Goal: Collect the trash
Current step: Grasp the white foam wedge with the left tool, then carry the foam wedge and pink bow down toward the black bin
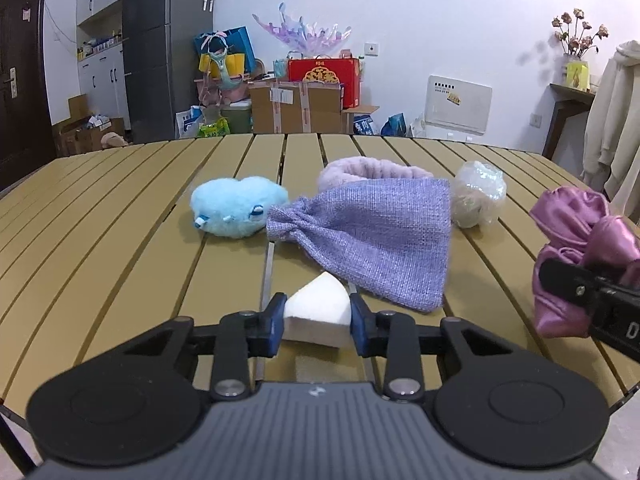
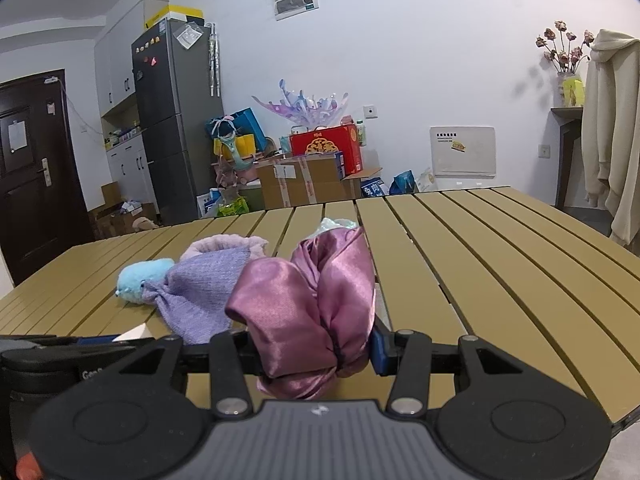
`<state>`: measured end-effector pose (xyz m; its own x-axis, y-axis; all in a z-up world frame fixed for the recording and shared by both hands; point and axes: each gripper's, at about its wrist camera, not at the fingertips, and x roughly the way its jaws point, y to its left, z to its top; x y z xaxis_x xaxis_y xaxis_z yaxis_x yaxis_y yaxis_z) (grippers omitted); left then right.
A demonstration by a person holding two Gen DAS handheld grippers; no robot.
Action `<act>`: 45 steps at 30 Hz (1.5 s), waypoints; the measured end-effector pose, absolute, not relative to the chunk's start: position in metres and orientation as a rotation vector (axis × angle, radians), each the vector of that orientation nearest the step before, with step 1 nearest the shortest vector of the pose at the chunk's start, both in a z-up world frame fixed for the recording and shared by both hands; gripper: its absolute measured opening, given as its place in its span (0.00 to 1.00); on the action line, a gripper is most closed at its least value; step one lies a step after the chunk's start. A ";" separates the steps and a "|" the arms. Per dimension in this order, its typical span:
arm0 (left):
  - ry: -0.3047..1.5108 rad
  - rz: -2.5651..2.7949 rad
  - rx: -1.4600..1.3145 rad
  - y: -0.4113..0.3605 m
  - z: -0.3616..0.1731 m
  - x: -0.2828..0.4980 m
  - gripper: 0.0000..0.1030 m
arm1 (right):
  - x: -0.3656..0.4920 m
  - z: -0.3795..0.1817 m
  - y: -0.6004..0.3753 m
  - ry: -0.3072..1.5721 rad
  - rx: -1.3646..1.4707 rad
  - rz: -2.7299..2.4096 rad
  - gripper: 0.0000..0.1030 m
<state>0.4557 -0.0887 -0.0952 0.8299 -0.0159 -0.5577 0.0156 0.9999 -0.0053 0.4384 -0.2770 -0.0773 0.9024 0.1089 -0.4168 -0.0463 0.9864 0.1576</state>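
Note:
My left gripper (image 1: 317, 316) is shut on a white wedge-shaped foam piece (image 1: 318, 304), held just above the slatted table (image 1: 120, 240). My right gripper (image 2: 316, 350) is shut on a shiny pink satin bag (image 2: 308, 300), which also shows at the right edge of the left wrist view (image 1: 580, 248). Ahead of the left gripper lie a purple woven drawstring pouch (image 1: 372, 232), a light blue plush toy (image 1: 236, 206), a pale pink fluffy band (image 1: 368, 168) and a crumpled clear plastic wrap ball (image 1: 478, 196).
The right gripper's black body (image 1: 600, 296) sits close to the right of the left gripper. The left gripper (image 2: 60, 360) shows at the lower left of the right wrist view. Boxes (image 1: 296, 108), a fridge (image 1: 160, 52) and hanging coats (image 1: 616, 120) stand beyond the table.

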 end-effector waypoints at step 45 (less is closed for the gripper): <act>0.523 -0.043 0.038 -0.051 -0.031 0.266 0.32 | 0.238 -0.046 -0.242 0.465 0.024 0.149 0.44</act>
<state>0.2658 -0.0509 -0.0307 0.8656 -0.0311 -0.4998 0.0505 0.9984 0.0254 0.2382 -0.2419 -0.0464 0.8832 0.1491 -0.4446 -0.1380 0.9888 0.0576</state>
